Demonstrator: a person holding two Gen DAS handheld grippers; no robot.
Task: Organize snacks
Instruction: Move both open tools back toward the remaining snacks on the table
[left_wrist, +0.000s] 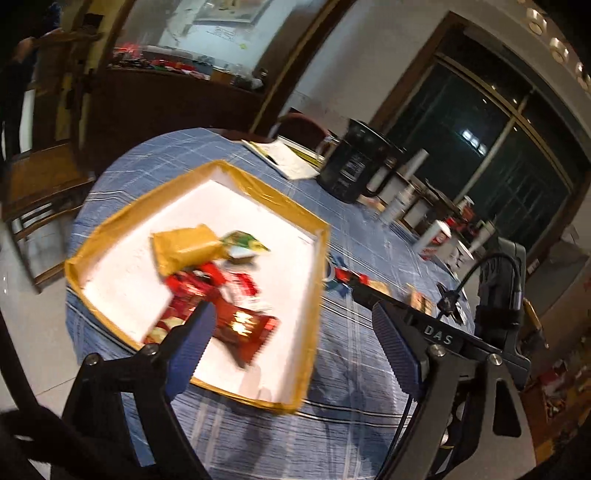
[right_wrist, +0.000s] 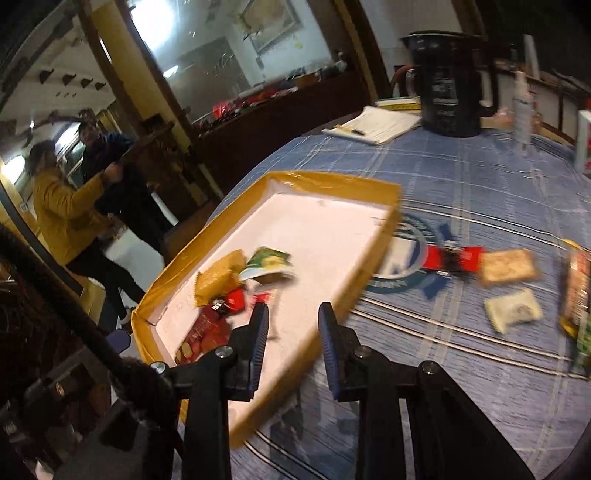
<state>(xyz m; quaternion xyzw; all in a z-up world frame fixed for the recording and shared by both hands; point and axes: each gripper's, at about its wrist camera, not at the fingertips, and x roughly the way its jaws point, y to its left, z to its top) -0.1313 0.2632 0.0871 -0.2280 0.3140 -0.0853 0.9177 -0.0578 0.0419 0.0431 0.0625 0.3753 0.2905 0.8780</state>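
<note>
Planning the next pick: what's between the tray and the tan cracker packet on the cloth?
A red snack packet lying on the cloth's round blue logo, seen in the right wrist view.

Glossy foil snack packets (left_wrist: 221, 295) – taped tray (left_wrist: 273, 201) – woven cloth (left_wrist: 351, 424).

Dim, motion-blurred, fisheye-warped edges

A shallow white tray with yellow-taped rim (right_wrist: 384, 192) sits on the table, holding a yellow packet (left_wrist: 183, 247), a green-and-white packet (left_wrist: 245, 242) and red packets (left_wrist: 218, 295) piled together. Outside it lie a red wrapper (right_wrist: 456, 256), a tan biscuit pack (right_wrist: 508, 266) and a pale sachet (right_wrist: 513, 308), apart.
</note>
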